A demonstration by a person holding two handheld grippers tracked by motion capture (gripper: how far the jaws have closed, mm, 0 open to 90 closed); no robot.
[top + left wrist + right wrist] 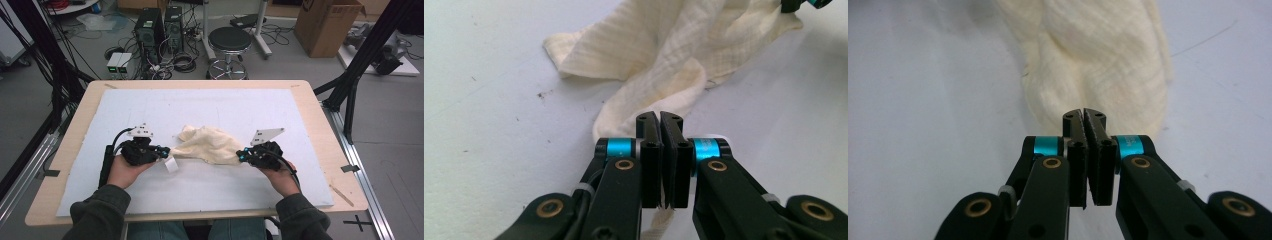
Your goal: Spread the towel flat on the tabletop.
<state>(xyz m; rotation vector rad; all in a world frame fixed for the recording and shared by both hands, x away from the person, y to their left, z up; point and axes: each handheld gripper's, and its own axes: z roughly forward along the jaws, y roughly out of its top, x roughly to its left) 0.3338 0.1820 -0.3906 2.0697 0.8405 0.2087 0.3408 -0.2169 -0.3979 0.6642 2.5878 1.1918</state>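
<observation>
Between the two hands, near the front of the desk [75, 150], each hand-held gripper is clenched on one end of a cream cloth [207, 144]. The left hand-held gripper [162, 151] has its jaws pressed flat together with a twisted corner of the fabric pinched between them; in the left gripper view the cloth [659, 55] runs up and away from the jaw tips, and a strip of it hangs below them. The right hand-held gripper [241, 155] likewise grips the opposite end, its jaws closed tight with the crinkled weave [1098, 55] bunched just beyond the tips.

Holding opposite ends this way looks like preparation for pulling the cloth taut or spreading it flat, since its middle is heaped and rumpled on the white mat [150, 105] that covers the desk. A small white tag [171, 164] dangles from the cloth beside the left hand-held gripper; nothing on it can be read. The blue band on the right jaw carries tiny lettering, too small to make out.
</observation>
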